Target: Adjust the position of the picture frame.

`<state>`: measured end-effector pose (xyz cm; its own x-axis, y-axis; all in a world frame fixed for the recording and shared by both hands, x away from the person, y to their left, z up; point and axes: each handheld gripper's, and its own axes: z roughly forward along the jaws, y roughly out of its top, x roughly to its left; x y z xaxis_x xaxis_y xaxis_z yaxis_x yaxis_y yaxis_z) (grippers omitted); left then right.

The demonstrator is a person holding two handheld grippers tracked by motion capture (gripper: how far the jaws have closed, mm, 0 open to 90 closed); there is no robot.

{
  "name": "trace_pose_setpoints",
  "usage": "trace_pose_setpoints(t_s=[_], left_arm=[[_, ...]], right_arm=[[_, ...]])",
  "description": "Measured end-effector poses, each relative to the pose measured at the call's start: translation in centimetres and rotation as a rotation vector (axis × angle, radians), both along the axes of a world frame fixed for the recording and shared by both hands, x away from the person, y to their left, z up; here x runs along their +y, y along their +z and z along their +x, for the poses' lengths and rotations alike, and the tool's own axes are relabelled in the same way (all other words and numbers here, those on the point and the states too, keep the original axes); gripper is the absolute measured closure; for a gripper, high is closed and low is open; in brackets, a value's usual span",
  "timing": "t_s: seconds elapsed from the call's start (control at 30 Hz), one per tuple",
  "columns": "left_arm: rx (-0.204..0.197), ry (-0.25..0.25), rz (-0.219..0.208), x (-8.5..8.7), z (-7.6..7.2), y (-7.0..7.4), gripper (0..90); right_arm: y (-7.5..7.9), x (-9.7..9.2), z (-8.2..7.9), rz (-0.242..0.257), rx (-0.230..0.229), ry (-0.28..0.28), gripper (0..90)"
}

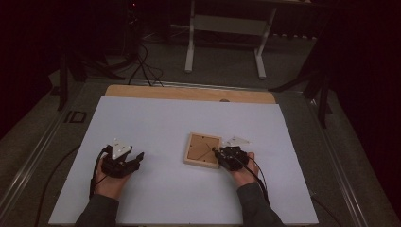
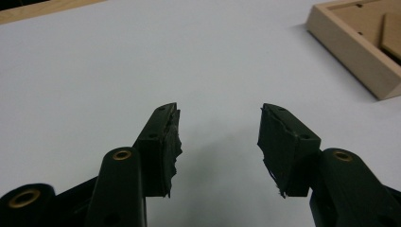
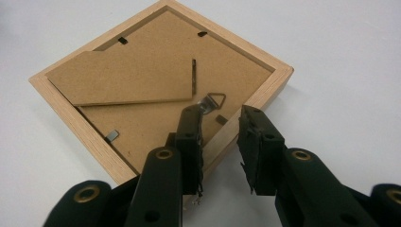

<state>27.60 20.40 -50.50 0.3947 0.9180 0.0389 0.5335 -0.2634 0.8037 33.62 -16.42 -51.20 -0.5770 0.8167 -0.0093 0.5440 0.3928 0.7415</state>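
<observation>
We see a square pale-wood picture frame [image 3: 90, 130] with matt brown fibreboard backing [image 3: 142, 71], small shiny metal hanger [image 3: 213, 100], on a smooth matt white worktop [image 1: 156, 123].

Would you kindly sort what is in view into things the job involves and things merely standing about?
In the job:
- picture frame, lying face down
- right tool, jaws astride the frame's edge

Standing about:
- left tool, open over bare table
- white stand behind the table
</observation>
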Motion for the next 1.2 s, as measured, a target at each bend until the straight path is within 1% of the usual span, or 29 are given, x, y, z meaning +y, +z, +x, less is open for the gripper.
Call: trace_pose_setpoints(t_s=[0.33,0.7,0.77,0.97,1.2], left_arm=[[0.003,-0.026,0.009,-0.5,-0.1,-0.1,48.3],[0.004,-0.037,0.014,-0.9,-0.1,-0.2,48.6],[0.005,-0.053,0.019,-1.2,-0.1,-0.2,48.7],[0.005,-0.077,0.027,-1.8,-0.2,-0.3,49.1],[0.007,-0.073,0.021,-1.7,-0.1,-0.3,49.1]], right_arm=[[0.0,1.5,0.2,-0.002,0.004,0.016,70.2],[0.0,3.2,0.6,0.005,0.007,0.034,70.2],[0.0,3.8,0.7,0.003,0.004,0.042,70.3],[0.0,4.6,1.2,-0.004,0.004,0.058,70.3],[0.0,5.0,1.8,-0.005,0.007,0.073,70.8]])
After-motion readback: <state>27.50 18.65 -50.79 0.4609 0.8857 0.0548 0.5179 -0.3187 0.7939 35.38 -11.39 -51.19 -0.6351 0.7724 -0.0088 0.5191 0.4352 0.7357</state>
